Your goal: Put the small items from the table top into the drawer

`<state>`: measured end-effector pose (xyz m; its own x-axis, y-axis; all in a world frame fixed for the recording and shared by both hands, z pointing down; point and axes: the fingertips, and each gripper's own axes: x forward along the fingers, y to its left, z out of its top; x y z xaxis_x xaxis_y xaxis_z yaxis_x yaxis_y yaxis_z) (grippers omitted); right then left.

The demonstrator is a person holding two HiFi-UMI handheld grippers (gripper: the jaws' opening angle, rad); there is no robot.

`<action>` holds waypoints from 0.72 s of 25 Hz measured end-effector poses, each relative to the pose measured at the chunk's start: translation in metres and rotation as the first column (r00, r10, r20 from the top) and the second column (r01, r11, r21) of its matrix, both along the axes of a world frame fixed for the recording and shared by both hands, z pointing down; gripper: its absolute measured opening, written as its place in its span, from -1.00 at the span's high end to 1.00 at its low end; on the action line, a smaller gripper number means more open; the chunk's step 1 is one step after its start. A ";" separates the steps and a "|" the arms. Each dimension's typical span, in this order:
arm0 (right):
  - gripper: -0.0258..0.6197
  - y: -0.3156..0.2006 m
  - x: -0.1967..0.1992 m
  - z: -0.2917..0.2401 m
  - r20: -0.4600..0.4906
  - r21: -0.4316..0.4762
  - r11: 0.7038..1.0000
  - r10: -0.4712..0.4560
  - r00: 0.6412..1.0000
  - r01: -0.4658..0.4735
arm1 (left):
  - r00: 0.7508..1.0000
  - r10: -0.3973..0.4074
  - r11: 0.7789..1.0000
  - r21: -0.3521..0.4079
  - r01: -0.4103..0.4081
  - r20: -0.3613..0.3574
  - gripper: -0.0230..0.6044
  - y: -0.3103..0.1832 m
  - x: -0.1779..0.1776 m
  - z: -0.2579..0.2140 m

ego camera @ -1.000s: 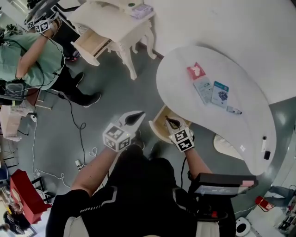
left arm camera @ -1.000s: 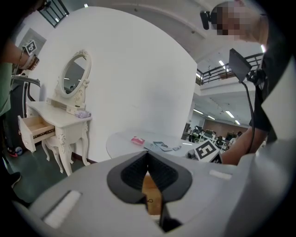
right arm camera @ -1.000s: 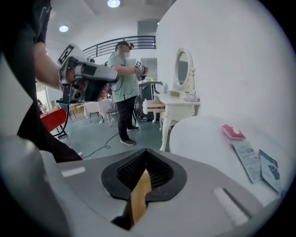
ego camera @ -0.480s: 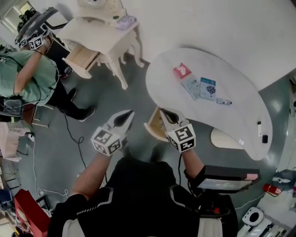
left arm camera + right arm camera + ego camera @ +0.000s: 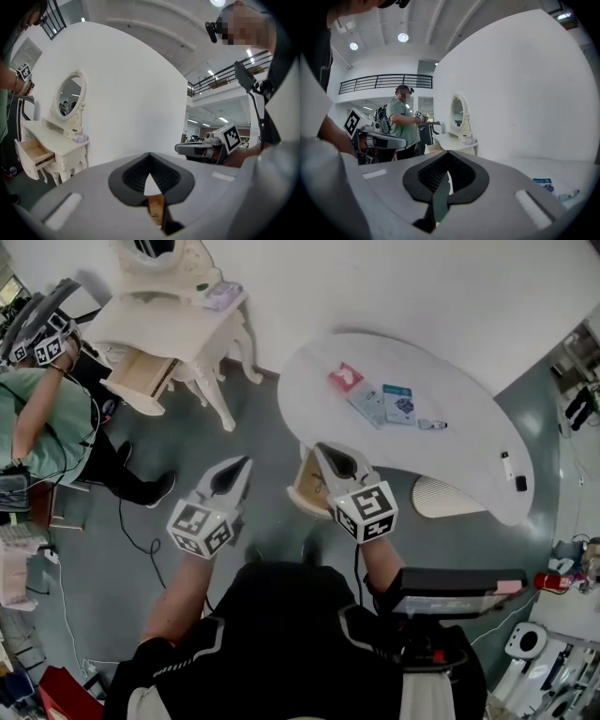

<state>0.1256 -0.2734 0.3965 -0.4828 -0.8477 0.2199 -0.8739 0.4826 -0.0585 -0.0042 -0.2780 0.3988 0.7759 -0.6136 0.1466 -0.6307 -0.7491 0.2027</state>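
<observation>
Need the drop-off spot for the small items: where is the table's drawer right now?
In the head view, the open drawer juts from the white table's near edge, between the left gripper and the right gripper, which partly covers it.

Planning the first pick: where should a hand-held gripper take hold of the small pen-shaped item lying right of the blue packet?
Grip the pen-shaped item across its middle, coming down from above with jaws crosswise to its length. It lies flat on the white table, long and thin, apart from the blue packet, so both jaws should probably fit beside it.
</observation>
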 end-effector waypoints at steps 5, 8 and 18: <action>0.92 0.003 -0.005 -0.013 -0.002 0.018 0.998 0.054 0.999 -0.054 | 0.999 0.029 0.999 0.026 -0.028 -0.025 0.93 -0.002 -0.008 -0.014; 0.92 0.004 -0.009 -0.021 0.006 0.030 0.997 0.074 0.997 -0.074 | 0.999 0.038 0.999 0.040 -0.037 -0.033 0.93 -0.005 -0.013 -0.021; 0.92 0.002 -0.013 -0.031 0.009 0.047 0.993 0.109 0.994 -0.110 | 0.997 0.054 0.997 0.056 -0.051 -0.051 0.93 -0.012 -0.020 -0.030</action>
<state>0.1126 -0.2716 0.3658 -0.3876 -0.9049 0.1756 -0.9214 0.3863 -0.0432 -0.0247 -0.2904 0.3688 0.8129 -0.5779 0.0723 -0.5799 -0.7917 0.1922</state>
